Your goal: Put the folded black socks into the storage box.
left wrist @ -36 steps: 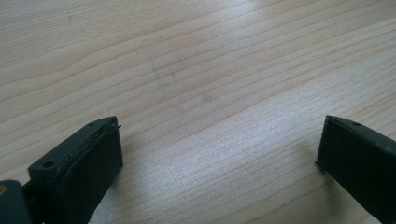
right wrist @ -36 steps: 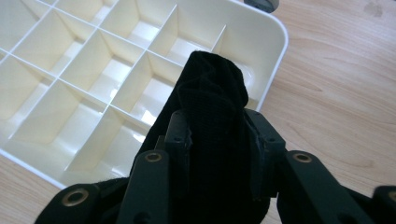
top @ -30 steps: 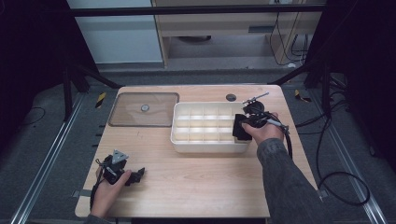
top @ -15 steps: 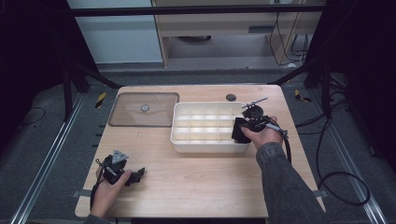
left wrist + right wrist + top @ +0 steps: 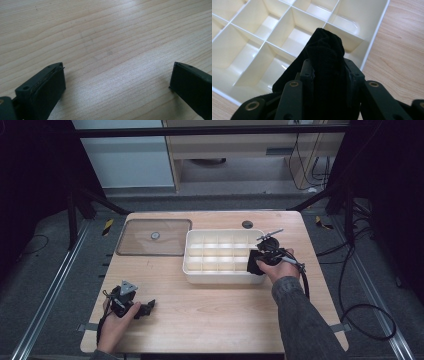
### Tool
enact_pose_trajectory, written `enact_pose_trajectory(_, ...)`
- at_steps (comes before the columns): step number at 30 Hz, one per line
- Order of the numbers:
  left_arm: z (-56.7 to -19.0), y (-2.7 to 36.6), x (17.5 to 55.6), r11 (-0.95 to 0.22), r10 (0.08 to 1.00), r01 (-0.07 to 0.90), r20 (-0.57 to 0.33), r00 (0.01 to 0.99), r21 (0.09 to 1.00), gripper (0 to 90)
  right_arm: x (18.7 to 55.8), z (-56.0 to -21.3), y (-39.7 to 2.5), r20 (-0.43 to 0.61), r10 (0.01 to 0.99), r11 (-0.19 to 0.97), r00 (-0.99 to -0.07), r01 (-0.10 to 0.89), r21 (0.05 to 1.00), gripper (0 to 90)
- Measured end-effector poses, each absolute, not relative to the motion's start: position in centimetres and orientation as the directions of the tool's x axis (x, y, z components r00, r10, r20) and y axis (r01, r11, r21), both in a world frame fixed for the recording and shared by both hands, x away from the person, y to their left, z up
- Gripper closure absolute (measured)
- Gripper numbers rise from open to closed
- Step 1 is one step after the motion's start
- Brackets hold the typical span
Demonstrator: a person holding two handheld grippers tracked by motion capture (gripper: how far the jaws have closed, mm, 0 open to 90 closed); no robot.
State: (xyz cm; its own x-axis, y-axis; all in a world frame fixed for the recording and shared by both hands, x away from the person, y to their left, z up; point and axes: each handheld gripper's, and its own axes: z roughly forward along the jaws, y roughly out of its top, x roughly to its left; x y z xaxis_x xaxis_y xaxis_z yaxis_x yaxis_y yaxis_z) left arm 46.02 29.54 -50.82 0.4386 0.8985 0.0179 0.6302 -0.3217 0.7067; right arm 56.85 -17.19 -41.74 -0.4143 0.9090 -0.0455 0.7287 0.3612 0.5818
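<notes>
A white divided tray sits mid-table, its compartments empty. My right gripper hangs over the tray's right end, shut on a bundle of black cloth. In the right gripper view the cloth rises between the jaws above the tray's near-right compartments. My left gripper rests low at the table's front left, open, with bare wood between its fingers.
A clear flat lid lies on the table left of the tray. A small dark round hole marks the table behind the tray. Cables trail off the table's right side. Bare wood stretches along the front.
The right gripper with the black cloth has shifted slightly toward me and left over the tray's right end. The left gripper has stayed put.
</notes>
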Motion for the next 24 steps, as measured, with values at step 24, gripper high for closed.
enact_pose_trajectory(24, -50.8, 29.5, 46.1, -0.325, 0.897, 0.628, 0.021, 0.441, 0.707, 0.0, 55.7, -43.2, -16.6, -0.083, 0.907, 0.382, -0.413, 0.72, 0.58, 66.8)
